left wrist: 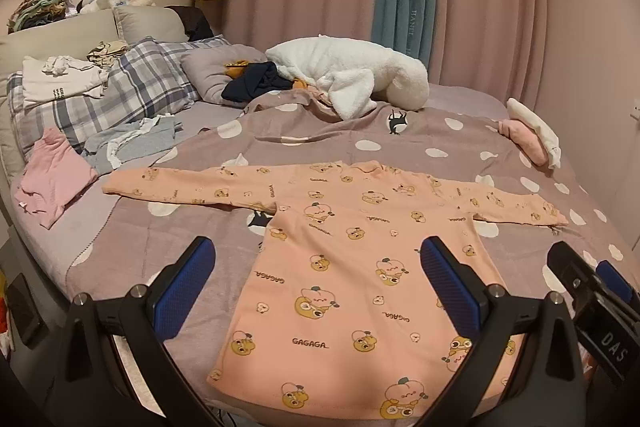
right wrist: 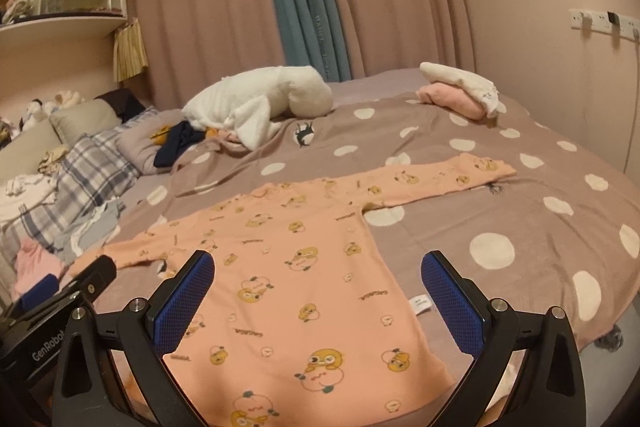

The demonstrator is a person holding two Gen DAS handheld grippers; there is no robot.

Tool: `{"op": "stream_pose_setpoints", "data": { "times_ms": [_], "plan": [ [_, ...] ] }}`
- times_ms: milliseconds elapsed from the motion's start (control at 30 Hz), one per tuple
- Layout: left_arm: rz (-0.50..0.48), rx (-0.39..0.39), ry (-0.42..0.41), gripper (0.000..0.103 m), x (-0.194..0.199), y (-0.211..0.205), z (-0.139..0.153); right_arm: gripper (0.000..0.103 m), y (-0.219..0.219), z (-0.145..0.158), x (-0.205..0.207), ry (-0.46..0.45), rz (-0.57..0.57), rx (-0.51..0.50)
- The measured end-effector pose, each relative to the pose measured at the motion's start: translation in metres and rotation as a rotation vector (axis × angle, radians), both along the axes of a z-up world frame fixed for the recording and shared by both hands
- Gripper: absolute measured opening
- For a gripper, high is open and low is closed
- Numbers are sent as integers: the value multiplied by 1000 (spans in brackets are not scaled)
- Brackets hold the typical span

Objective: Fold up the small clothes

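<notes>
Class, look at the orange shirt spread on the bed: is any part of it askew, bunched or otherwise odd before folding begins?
Little stands out. The shirt lies flat, sleeves spread. One oddity: a white label pokes out at its edge near the right gripper.

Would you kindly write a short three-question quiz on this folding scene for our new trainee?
1. True or false: the peach long-sleeved shirt lies spread flat on the dotted blanket with both sleeves stretched out.
2. What state are the left gripper and right gripper in? A) both open B) both shut on the shirt C) one open, one shut
3. Fill in: the big white plush toy lies in front of the ____ curtains.

Key: 1 true; 2 A; 3 pink
</notes>
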State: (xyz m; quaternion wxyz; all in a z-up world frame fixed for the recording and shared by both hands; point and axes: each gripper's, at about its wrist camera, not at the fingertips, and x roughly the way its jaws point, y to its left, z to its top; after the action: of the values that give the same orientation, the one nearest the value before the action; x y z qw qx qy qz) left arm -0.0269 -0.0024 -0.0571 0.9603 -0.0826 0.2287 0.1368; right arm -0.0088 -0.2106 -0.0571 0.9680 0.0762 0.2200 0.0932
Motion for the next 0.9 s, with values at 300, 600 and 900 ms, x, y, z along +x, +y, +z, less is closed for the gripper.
{"op": "stream_pose_setpoints", "data": {
  "times_ms": [300, 600, 900],
  "plan": [
    [12, 0, 33, 103, 27, -9, -13, 103, -11, -22, 24, -12, -96, -108],
    [-48, -57, 32, 103, 40, -13, -25, 103, -32, -36, 38, -19, -115, -98],
    [-53, -25, 34, 103, 54, -8, -37, 103, -164, -33, 87, 77, -201, 311]
  ]
}}
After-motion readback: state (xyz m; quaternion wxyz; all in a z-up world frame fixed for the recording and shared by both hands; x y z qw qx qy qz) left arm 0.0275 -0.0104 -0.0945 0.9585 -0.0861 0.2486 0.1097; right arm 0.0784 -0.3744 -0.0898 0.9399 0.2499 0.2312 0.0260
